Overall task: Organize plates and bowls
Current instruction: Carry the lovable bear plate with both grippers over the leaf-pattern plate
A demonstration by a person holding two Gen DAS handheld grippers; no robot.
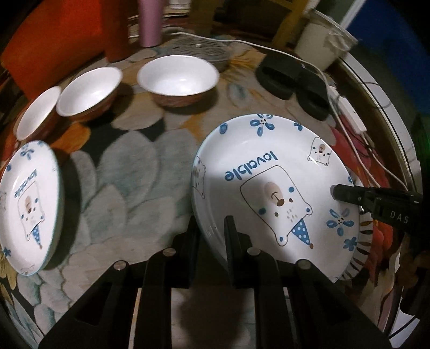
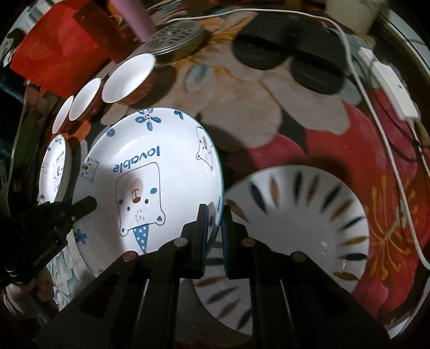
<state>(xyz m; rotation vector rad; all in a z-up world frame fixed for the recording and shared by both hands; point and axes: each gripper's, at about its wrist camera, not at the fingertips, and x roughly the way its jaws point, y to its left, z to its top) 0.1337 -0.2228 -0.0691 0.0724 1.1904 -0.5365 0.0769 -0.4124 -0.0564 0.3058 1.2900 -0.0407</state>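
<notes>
A white plate with a blue bear and the word "lovable" point(image 1: 268, 171) point(image 2: 150, 171) hangs tilted above the table, held at opposite rims. My left gripper point(image 1: 211, 225) is shut on its left rim and shows in the right wrist view as the left gripper point(image 2: 88, 204). My right gripper point(image 2: 215, 212) is shut on the right rim and reaches in from the right in the left wrist view as the right gripper point(image 1: 338, 192). Under it lies a striped plate point(image 2: 295, 214) point(image 1: 362, 241). A second bear plate point(image 1: 29, 206) point(image 2: 55, 169) lies at the left. Three white bowls point(image 1: 178, 75) point(image 2: 129, 77) stand in a row behind.
On the flowered tablecloth point(image 1: 129, 171) at the back stand a pink cup point(image 1: 150, 24), a red box point(image 1: 53, 40), a metal strainer dish point(image 1: 201, 48) and black round objects point(image 1: 279, 77). A white cable and power strip point(image 1: 349, 112) run along the right edge.
</notes>
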